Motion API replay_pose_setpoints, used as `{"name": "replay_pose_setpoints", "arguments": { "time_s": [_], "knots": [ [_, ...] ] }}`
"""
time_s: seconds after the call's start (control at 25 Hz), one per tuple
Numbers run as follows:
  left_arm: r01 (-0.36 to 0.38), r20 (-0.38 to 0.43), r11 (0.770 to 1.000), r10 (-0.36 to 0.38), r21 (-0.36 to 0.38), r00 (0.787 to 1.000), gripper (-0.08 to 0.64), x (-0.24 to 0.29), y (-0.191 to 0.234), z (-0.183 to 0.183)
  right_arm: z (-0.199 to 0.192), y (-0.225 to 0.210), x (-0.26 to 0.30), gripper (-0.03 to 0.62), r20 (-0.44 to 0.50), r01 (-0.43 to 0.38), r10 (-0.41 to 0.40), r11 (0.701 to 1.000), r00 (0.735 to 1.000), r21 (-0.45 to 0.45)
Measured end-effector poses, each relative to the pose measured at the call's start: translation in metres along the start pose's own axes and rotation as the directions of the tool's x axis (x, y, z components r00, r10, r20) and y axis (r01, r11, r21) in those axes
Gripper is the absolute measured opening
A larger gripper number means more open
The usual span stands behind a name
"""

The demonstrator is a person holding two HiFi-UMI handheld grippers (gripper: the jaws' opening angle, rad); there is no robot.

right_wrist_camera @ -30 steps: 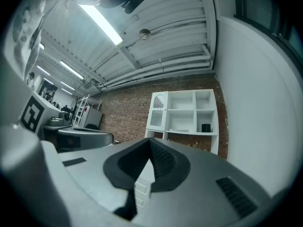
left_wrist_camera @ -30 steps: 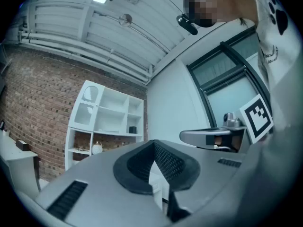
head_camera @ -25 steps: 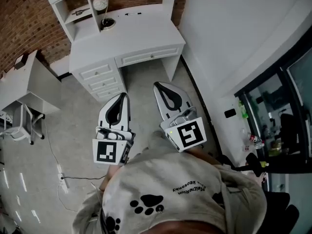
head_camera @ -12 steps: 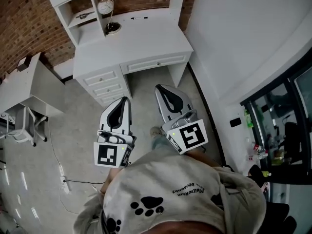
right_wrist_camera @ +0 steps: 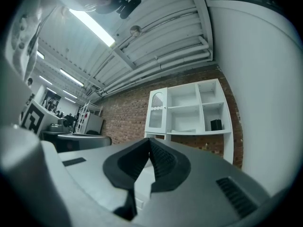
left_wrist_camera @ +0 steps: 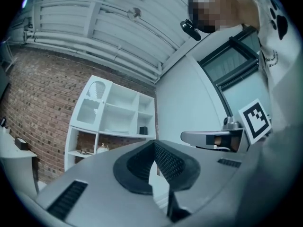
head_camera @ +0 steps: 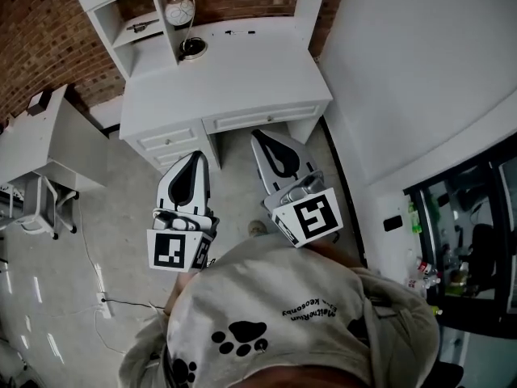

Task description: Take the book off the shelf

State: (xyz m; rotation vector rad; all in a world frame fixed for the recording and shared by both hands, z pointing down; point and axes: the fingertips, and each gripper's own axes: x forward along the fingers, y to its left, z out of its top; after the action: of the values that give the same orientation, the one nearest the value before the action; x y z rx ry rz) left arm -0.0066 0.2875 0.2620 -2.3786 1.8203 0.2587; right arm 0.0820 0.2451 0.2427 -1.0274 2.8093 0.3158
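1. Both tools are being carried rather than worked. The left gripper (head_camera: 191,168) and the right gripper (head_camera: 271,145) hang side by side over the floor (head_camera: 129,208) just in front of the white desk (head_camera: 234,79). Their noses point towards the desk and tip slightly up. Each has its jaws clenched pad to pad with nothing between them, which suits a walk-up, since I judge the shelves out of reach from here.
2. The shelf unit (right_wrist_camera: 189,109) stands along the back of the desk, against the brick wall. On a middle board lies a flat pale thing that I take for the book (right_wrist_camera: 184,131), though it is too small to be sure. It is well apart from both grippers.
3. In the compartment nearer the desk's right end, a small dark block (right_wrist_camera: 216,125) stands upright.
4. At desk-top level a round ornament (head_camera: 180,10) on a dark foot sits in an open bay. A pen (head_camera: 240,32) lies on the desk top near the back.
5. The main obstacle is the desk itself. Its deep top lies between the person and the shelves, so a reach would have to go over it and upward. The top is otherwise bare. Drawers (head_camera: 166,142) fill the desk's left half, and the right half is open underneath.
6. A grey side table (head_camera: 44,140) stands to the left of the desk, and a cable (head_camera: 101,293) trails on the floor. Both lie off the line of approach.
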Motion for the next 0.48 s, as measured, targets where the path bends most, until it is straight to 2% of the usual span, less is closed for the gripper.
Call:
{"name": "replay_pose_setpoints", "arguments": {
  "time_s": [0.28, 0.48],
  "knots": [
    [-0.038, -0.001, 0.999, 0.038, 0.016, 0.999, 0.009, 0.052, 0.017, -0.01, -0.014, -0.043, 0.036, 0.018, 0.011, -0.027, 0.027, 1.0, 1.0, 0.014],
    [-0.04, 0.026, 0.999, 0.04, -0.007, 0.999, 0.009, 0.079, 0.019, -0.016, -0.026, -0.069, 0.052, 0.017, 0.015, -0.038, 0.038, 0.999, 0.999, 0.028]
  ]
}}
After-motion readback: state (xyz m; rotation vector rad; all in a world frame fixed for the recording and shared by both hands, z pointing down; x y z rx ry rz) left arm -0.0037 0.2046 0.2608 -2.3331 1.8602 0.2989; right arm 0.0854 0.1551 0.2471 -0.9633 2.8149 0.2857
